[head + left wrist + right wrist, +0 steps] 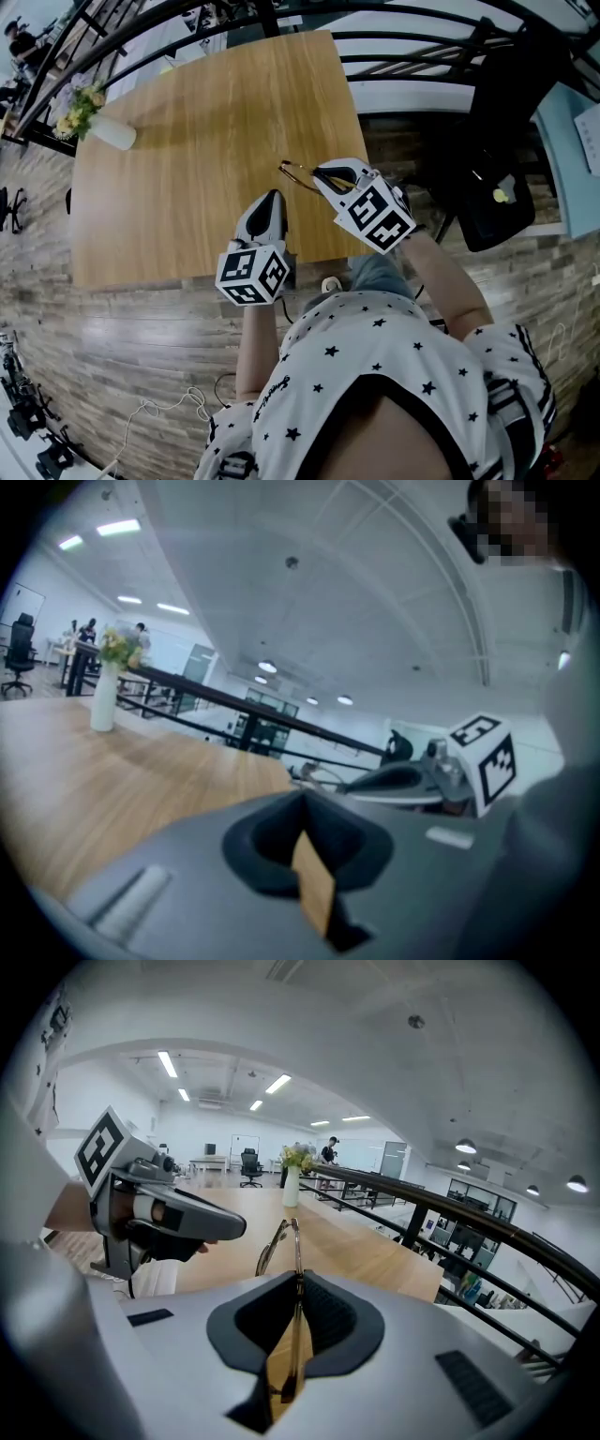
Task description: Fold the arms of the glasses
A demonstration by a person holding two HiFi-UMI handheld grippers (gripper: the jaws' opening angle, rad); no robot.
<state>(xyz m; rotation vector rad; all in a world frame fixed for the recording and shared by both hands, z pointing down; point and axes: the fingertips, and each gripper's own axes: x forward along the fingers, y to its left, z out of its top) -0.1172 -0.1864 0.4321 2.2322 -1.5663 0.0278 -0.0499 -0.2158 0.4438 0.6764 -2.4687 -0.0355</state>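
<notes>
Glasses (295, 1241) between jaws of right tool (298, 1283)

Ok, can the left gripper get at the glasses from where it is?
Probably yes. The glasses stick out of the right gripper, with nothing between them and the left gripper beside it. Its shut jaws would need opening first.
</notes>
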